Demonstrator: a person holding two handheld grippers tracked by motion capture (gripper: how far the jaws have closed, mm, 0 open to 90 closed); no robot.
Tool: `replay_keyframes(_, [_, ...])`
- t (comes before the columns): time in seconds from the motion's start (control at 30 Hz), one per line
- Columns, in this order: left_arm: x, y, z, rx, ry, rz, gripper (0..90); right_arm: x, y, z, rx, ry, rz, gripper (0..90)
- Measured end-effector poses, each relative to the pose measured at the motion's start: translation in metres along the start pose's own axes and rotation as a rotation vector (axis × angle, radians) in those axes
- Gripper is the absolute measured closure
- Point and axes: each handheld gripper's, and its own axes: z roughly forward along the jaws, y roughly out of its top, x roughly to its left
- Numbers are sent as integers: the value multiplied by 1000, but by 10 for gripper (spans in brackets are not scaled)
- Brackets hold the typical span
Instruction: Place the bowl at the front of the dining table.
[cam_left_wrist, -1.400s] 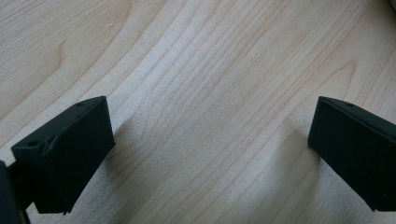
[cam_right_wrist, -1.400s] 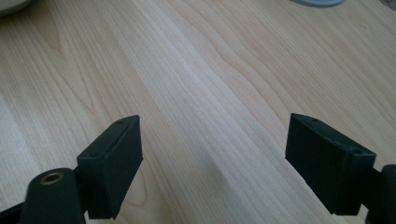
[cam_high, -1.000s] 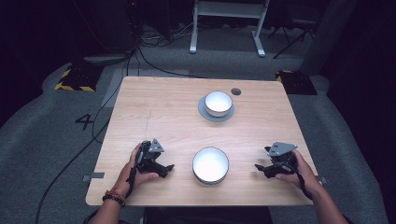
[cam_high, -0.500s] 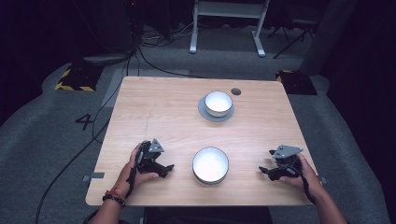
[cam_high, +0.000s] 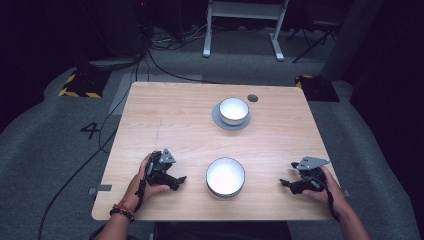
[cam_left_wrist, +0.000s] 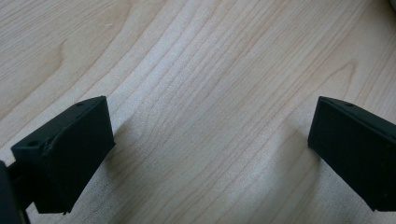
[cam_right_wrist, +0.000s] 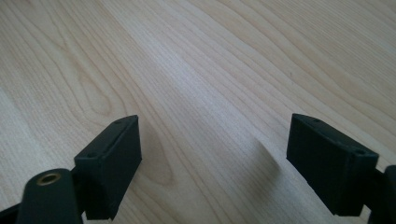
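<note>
A white bowl (cam_high: 225, 176) sits near the table's front edge, midway between the two hands. A second white bowl (cam_high: 234, 110) stands on a grey plate (cam_high: 218, 121) farther back. My left gripper (cam_high: 179, 182) rests on the wood left of the near bowl, pointing right toward it, a short gap away. My right gripper (cam_high: 284, 184) rests at the front right, pointing left toward the same bowl from farther off. In the left gripper view my left gripper (cam_left_wrist: 210, 154) is open over bare wood. In the right gripper view my right gripper (cam_right_wrist: 215, 163) is open, nothing between its jaws.
The wooden table (cam_high: 175, 120) has a small dark round cap (cam_high: 252, 98) at the back, right of the plated bowl. Cables (cam_high: 105, 135) trail over the grey floor to the left. A white stand (cam_high: 242, 15) is behind the table.
My right gripper has slid a little to the right and toward the front edge. The left gripper and both bowls have stayed put.
</note>
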Motion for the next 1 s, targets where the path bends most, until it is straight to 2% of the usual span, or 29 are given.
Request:
replay_keyframes(0.03, [0, 0, 0, 0, 0, 0, 4, -1, -1, 0, -5, 4, -1, 177])
replay_keyframes(0.33, [1, 1, 0, 1, 1, 8, 2, -8, -15, 1, -66, 37, 98, 156])
replay_keyframes(0.47, [1, 1, 0, 3, -1, 8, 2, -8, -19, -2, -76, 32, 115, 155])
replay_keyframes(0.7, [1, 1, 0, 3, -2, 9, 2, -13, -23, -4, -76, 27, 112, 155])
replay_keyframes(1.0, [1, 1, 0, 3, -1, 9, 2, -12, -23, -4, -78, 22, 117, 153])
